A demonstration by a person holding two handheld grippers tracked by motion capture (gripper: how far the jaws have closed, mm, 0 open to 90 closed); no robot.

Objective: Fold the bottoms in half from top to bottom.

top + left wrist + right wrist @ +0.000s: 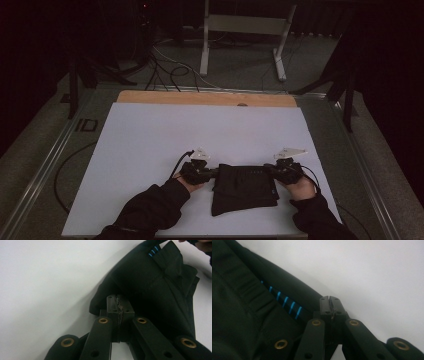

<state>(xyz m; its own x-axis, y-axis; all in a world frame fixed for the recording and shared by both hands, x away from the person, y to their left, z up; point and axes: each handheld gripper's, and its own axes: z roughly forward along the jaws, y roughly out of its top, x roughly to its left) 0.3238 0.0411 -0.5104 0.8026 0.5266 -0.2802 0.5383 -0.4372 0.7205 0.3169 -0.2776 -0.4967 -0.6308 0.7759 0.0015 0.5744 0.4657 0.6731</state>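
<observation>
Dark sleeves (150, 207) flank the black garment (244, 187); floor cables (165, 67), seemingly, beyond.

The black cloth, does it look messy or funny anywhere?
A little. The black cloth lies folded on the white sheet, but its lower edge slants and one corner pokes out at the lower left. Both tongs, left and right, pinch its top corners. Nothing looks torn.

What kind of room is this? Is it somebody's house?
Probably not a house: it looks like a lab or workshop set up for recording. A table with a white sheet stands on metal rails, loose cables lie on the floor, and a bare metal stand sits behind.
</observation>
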